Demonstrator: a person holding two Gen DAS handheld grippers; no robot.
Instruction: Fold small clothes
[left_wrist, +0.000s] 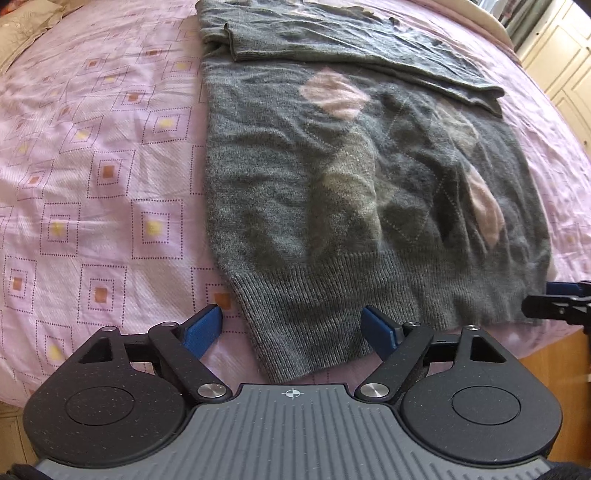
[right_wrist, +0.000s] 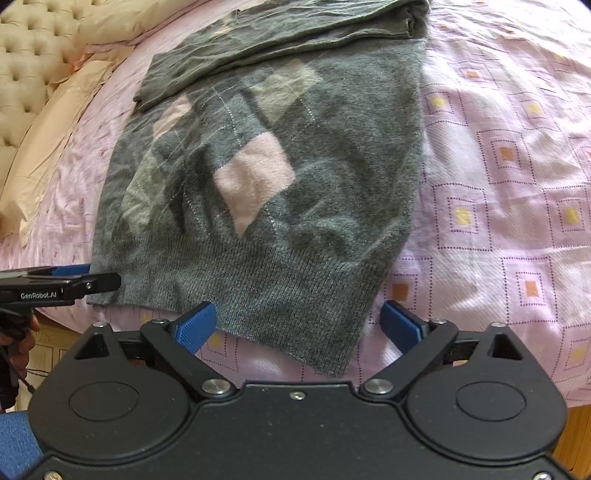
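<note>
A grey argyle sweater (left_wrist: 354, 192) with pink diamonds lies flat on the bed, its sleeves folded across the upper body. Its ribbed hem (left_wrist: 332, 317) faces me. My left gripper (left_wrist: 295, 325) is open, its blue pads straddling the hem's left corner just above the cloth. In the right wrist view the same sweater (right_wrist: 266, 177) fills the middle, and my right gripper (right_wrist: 299, 321) is open around the hem's right corner (right_wrist: 325, 347). The other gripper (right_wrist: 62, 284) shows at the left edge there, and the right one (left_wrist: 561, 302) at the right edge of the left view.
A pink bedsheet (left_wrist: 103, 177) with square patterns covers the bed. Cream pillows (right_wrist: 55, 122) and a tufted headboard (right_wrist: 22, 74) lie at the far left. White cupboards (left_wrist: 557, 59) stand beyond the bed. A wooden floor (left_wrist: 554, 354) shows past the bed's edge.
</note>
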